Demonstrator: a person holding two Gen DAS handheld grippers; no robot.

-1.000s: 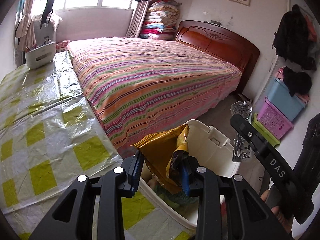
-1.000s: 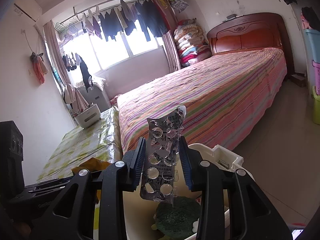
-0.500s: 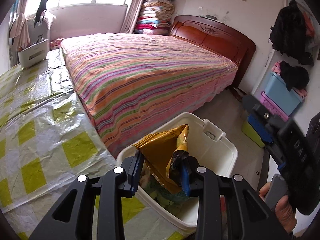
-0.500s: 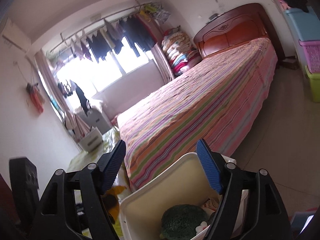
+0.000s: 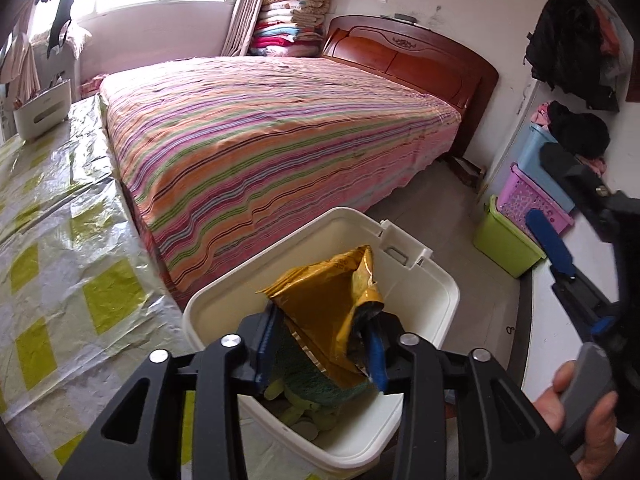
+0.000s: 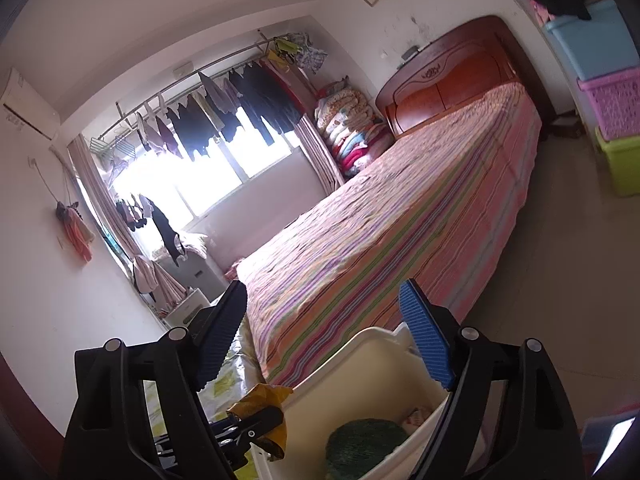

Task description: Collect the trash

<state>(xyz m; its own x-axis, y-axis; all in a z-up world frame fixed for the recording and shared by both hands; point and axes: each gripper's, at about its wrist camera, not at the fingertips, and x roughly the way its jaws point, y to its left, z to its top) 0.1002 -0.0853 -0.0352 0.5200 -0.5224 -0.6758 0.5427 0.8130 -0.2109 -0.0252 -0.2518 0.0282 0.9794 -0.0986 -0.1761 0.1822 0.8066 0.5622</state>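
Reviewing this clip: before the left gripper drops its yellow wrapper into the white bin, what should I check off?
1. Left gripper shut on the yellow wrapper: ok.
2. Wrapper above the white bin opening: ok.
3. Right gripper jaws open and empty: ok.
4. Right gripper off to the side, not over the drop path: ok.
5. Room in the bin above the green item: ok.
6. Bin steady on the table: cannot tell.

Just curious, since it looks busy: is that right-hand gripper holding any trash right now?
No, the right gripper stands wide open with nothing between its blue pads, above the white bin.
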